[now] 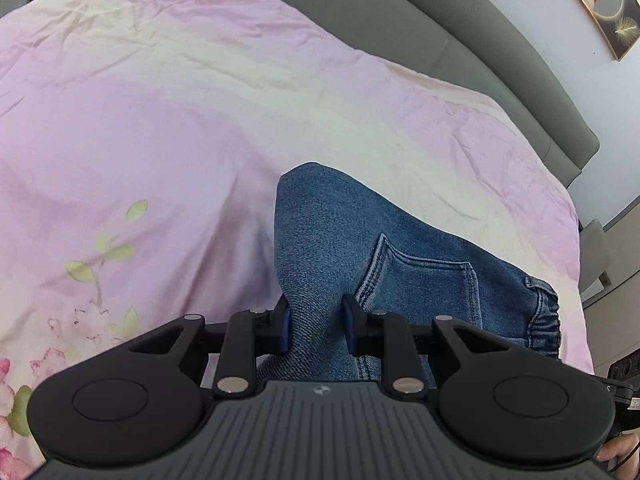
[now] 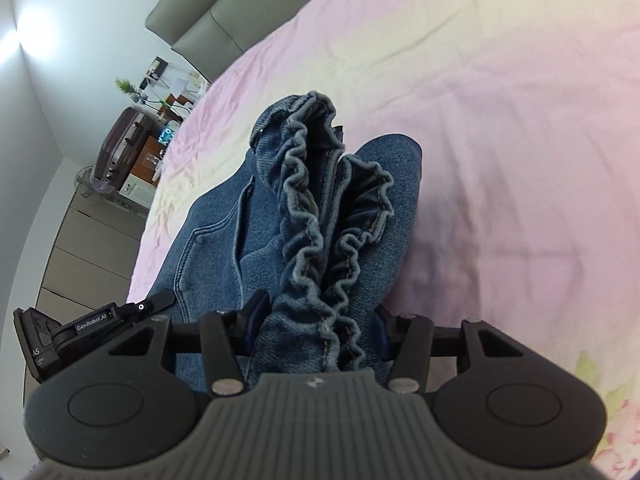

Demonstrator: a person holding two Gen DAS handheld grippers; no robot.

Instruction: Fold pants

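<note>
Blue denim pants [image 1: 360,248] lie bunched on a pink bedspread [image 1: 160,120]. My left gripper [image 1: 316,320] is shut on a fold of the denim, beside a back pocket [image 1: 424,280]. In the right wrist view the pants [image 2: 224,232] show their ruffled elastic waistband [image 2: 308,216], which runs straight into my right gripper [image 2: 316,320]. That gripper is shut on the gathered waistband. The other gripper's body [image 2: 80,332] shows at the lower left. The legs of the pants are hidden.
A grey padded headboard [image 1: 460,40] runs along the bed's far edge. A framed picture [image 1: 600,4] hangs on the wall. Beside the bed stand a dark suitcase [image 2: 120,144], a cluttered side table [image 2: 168,92] and grey drawers [image 2: 88,248]. The bedspread [image 2: 500,120] spreads wide around the pants.
</note>
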